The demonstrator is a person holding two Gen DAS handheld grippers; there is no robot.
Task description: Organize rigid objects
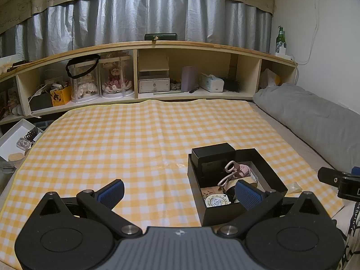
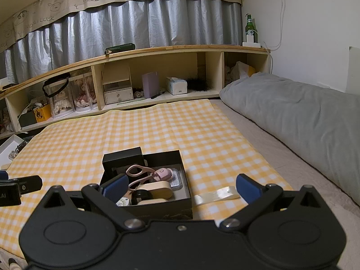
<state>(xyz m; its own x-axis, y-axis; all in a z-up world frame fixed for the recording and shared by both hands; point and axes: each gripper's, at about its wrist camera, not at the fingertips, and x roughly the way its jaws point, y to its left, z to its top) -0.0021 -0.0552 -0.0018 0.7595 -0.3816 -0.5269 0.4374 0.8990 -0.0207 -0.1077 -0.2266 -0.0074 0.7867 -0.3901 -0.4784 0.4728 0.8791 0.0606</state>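
An open black box (image 1: 273,175) (image 2: 183,159) sits on the yellow checked cloth (image 1: 135,139) (image 2: 202,135). It holds a smaller black box (image 1: 213,155) (image 2: 122,158), a pink eyelash curler (image 1: 228,173) (image 2: 139,174), a pink device (image 2: 165,172), a beige case (image 2: 157,190) and a round dial (image 1: 217,201). My left gripper (image 1: 180,192) is open and empty, just left of the box; its right finger overlaps the box's near corner. My right gripper (image 2: 181,186) is open and empty, straddling the box's near right side.
A clear plastic strip (image 2: 216,194) (image 1: 294,186) lies on the cloth right of the box. A grey pillow (image 1: 315,121) (image 2: 303,112) lies at the right. A wooden shelf (image 1: 157,45) (image 2: 157,49) full of items runs along the back. A white tray (image 1: 13,137) sits at far left.
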